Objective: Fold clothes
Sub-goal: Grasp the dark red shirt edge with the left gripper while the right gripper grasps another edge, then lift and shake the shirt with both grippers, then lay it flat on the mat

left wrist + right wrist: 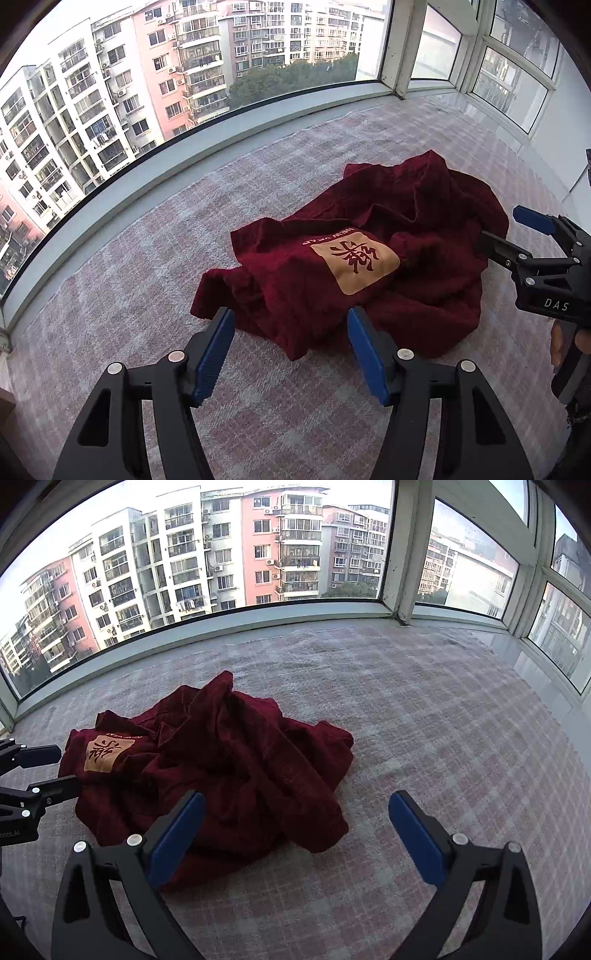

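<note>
Both grippers, left (290, 354) and right (295, 840), gape wide, holding nothing, poised near the crumpled shirt (354, 266) at 12 o'clock, likely for grasping.

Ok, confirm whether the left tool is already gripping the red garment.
No: the left tool is open, its blue pads apart with nothing clamped, just short of the crumpled red garment.

Dark red shirt (369, 258) (221, 768), crumpled heap, tan square patch on top, middle of frame.
</note>
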Motion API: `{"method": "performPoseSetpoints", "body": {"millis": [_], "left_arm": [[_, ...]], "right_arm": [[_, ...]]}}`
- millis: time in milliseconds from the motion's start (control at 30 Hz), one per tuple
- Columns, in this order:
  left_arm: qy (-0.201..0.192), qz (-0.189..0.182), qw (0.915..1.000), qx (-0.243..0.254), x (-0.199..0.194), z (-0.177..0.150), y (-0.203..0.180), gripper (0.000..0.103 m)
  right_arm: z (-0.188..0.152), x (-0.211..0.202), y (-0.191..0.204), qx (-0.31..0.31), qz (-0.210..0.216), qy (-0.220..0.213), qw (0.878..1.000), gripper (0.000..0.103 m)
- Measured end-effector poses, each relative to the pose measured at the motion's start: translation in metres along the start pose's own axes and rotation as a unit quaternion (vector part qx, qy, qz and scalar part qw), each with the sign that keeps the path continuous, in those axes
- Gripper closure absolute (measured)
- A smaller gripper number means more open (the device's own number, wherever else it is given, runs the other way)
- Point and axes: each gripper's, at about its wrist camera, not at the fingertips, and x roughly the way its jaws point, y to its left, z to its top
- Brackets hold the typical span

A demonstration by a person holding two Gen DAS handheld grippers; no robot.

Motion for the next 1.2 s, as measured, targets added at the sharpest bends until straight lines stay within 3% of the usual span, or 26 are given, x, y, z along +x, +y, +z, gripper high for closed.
{"method": "performPoseSetpoints", "body": {"millis": [133,200,233,300,467,600,733,900,1067,1100,1133,1200], "left_arm": [[0.015,-0.002,0.9998,0.015,0.015,0.006,-0.007,0.079],[0.011,-0.004,0.9997,0.023,0.017,0.008,-0.010,0.095],[0.008,-0.010,0.9997,0.022,0.016,0.009,-0.009,0.097],[0.003,-0.034,0.9994,0.008,0.011,0.011,-0.003,0.099],[-0.026,-0.069,0.9970,-0.021,-0.028,0.006,0.027,0.100],[-0.072,-0.081,0.9933,-0.039,-0.102,-0.015,0.061,0.100],[-0.118,-0.080,0.9882,-0.058,-0.199,-0.062,0.098,0.100],[-0.158,-0.048,0.9840,-0.066,-0.314,-0.149,0.123,0.100],[-0.161,-0.004,0.9813,-0.105,-0.390,-0.251,0.154,0.099],[-0.152,0.013,0.9812,-0.118,-0.389,-0.269,0.164,0.096],[-0.135,0.029,0.9812,-0.135,-0.384,-0.288,0.180,0.095],[-0.089,0.082,0.9806,-0.154,-0.361,-0.325,0.210,0.083]], "right_arm": [[-0.002,0.018,0.000,0.009,0.038,0.038,0.999,0.063],[-0.002,0.018,-0.005,0.028,0.063,0.041,0.997,0.072],[0.000,0.017,-0.006,0.035,0.068,0.043,0.996,0.081],[0.002,0.010,-0.008,0.044,0.080,0.046,0.995,0.087],[0.013,-0.035,0.003,0.030,0.095,0.022,0.995,0.089],[0.022,-0.100,0.020,0.015,0.125,-0.023,0.992,0.090],[0.025,-0.174,0.059,-0.032,0.157,-0.066,0.985,0.090],[0.013,-0.262,0.128,-0.093,0.213,-0.101,0.967,0.090],[-0.017,-0.231,0.249,-0.161,0.260,-0.011,0.952,0.089],[-0.023,-0.225,0.273,-0.174,0.270,0.007,0.947,0.086],[-0.029,-0.219,0.298,-0.187,0.278,0.026,0.942,0.077],[-0.042,-0.205,0.346,-0.213,0.294,0.064,0.930,0.071]]}}
